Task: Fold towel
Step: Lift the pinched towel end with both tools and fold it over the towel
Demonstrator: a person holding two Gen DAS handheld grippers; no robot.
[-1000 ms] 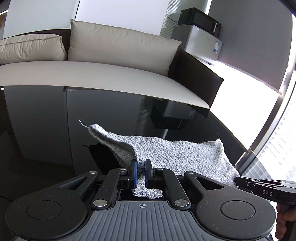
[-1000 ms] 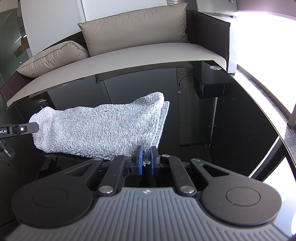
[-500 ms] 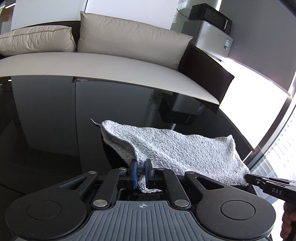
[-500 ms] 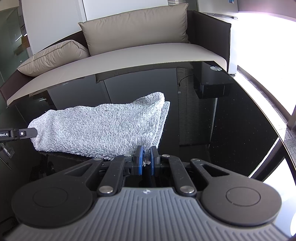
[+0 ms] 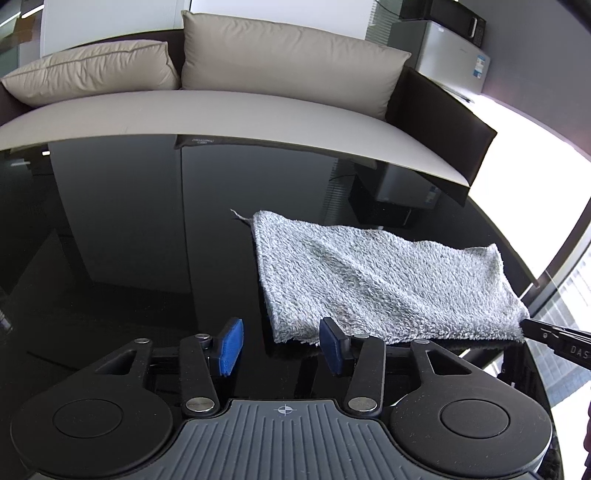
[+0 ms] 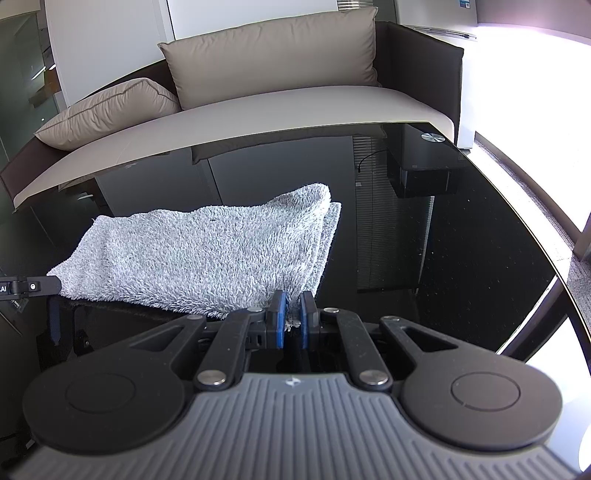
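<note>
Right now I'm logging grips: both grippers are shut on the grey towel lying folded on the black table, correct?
Only partly. The left wrist view shows the left gripper open, its blue fingers spread and off the towel. The right gripper is shut on the towel's near corner, and the towel does lie folded on the black table.

Office lounge, beige sofa (image 5: 229, 110), glossy black table (image 5: 110, 236), microwave (image 5: 447, 16) on mini-fridge (image 5: 448, 48)

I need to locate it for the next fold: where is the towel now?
The towel lies folded on the black table, ahead and right of the open left gripper; the right gripper pinches its near corner.
</note>
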